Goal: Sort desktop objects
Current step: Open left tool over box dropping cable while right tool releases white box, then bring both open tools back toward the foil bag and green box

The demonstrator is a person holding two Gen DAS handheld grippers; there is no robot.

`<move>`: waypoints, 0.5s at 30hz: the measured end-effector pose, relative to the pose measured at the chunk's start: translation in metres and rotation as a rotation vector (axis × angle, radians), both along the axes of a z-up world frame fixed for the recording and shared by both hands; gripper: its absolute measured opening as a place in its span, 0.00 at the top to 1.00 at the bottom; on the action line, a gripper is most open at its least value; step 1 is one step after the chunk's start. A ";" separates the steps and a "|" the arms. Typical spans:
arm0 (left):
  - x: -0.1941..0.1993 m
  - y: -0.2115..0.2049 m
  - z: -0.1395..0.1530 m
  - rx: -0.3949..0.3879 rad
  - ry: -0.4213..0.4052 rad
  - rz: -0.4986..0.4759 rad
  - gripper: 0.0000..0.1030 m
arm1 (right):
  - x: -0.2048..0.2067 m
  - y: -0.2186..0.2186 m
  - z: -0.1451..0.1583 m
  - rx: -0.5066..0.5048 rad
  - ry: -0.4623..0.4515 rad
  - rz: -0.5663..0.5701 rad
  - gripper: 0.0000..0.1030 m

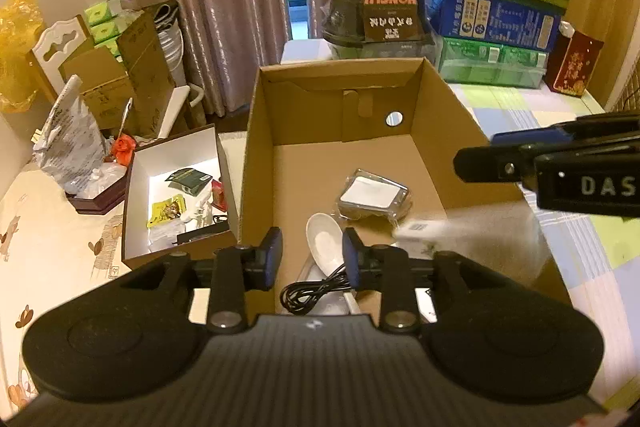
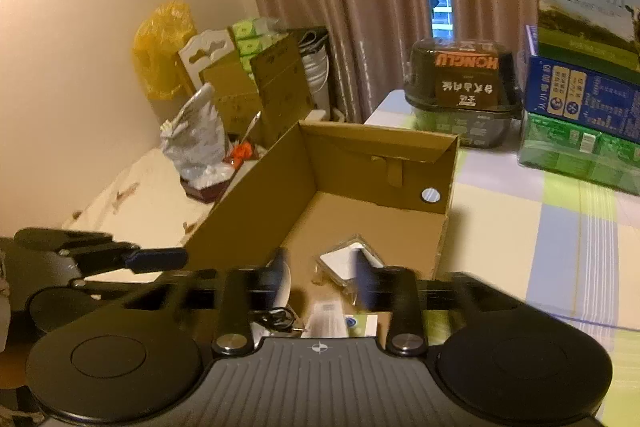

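Both grippers over the open cardboard box (image 1: 352, 115), the collecting bin for the sorted objects.

Left gripper (image 1: 312, 259): fingers spread, nothing pinched. Hovering above the box's near end at 6 o'clock, pointing steeply down, over the white ceramic spoon (image 1: 326, 247) and the coiled black cable (image 1: 312, 293). Spoon lying flat on the box floor, bowl up toward 12 o'clock, handle running down toward 5 o'clock under the cable; long axis roughly along the box's length, probably just as it landed. Whether the fingers touch either thing cannot be told.

Right gripper (image 2: 320, 275): fingers parted, blurred, pinching nothing visible. In the left wrist view, entering from 3 o'clock above the box's right wall, a blurred white carton (image 1: 424, 229) with a small printed label below it at 4 o'clock, apparently dropping or just landed; its long axis lies across the box, from 3 toward 9 o'clock. In the right wrist view, the same carton (image 2: 332, 319) at 6 o'clock between the fingers.

Clear-wrapped rectangular pack (image 1: 374, 197) resting mid-floor, tilted, one corner toward 1 o'clock.

Second, white-lined box (image 1: 176, 163) at 9 o'clock, holding snack sachets, likely another sorting category.
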State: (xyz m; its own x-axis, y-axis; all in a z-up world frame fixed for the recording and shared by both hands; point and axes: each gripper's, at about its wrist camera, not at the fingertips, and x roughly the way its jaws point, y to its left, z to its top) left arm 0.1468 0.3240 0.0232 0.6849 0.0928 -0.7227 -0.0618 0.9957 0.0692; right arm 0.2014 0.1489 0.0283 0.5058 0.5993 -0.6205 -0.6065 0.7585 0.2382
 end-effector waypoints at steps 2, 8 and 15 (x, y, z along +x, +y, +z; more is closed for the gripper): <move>-0.006 0.000 0.003 -0.002 -0.011 0.004 0.69 | -0.002 -0.007 0.001 -0.002 -0.013 -0.012 0.50; -0.023 -0.009 0.010 -0.027 -0.023 0.015 0.62 | -0.004 -0.040 0.002 -0.010 -0.010 -0.061 0.47; -0.043 -0.036 0.022 -0.049 -0.044 0.008 0.45 | -0.026 -0.085 0.006 -0.014 0.000 -0.104 0.29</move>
State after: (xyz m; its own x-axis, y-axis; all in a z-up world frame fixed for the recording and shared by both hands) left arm 0.1035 0.2882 0.0457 0.7152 0.0640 -0.6959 -0.0721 0.9972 0.0177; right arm 0.1750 0.0636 0.0344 0.5646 0.5351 -0.6284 -0.5244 0.8205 0.2276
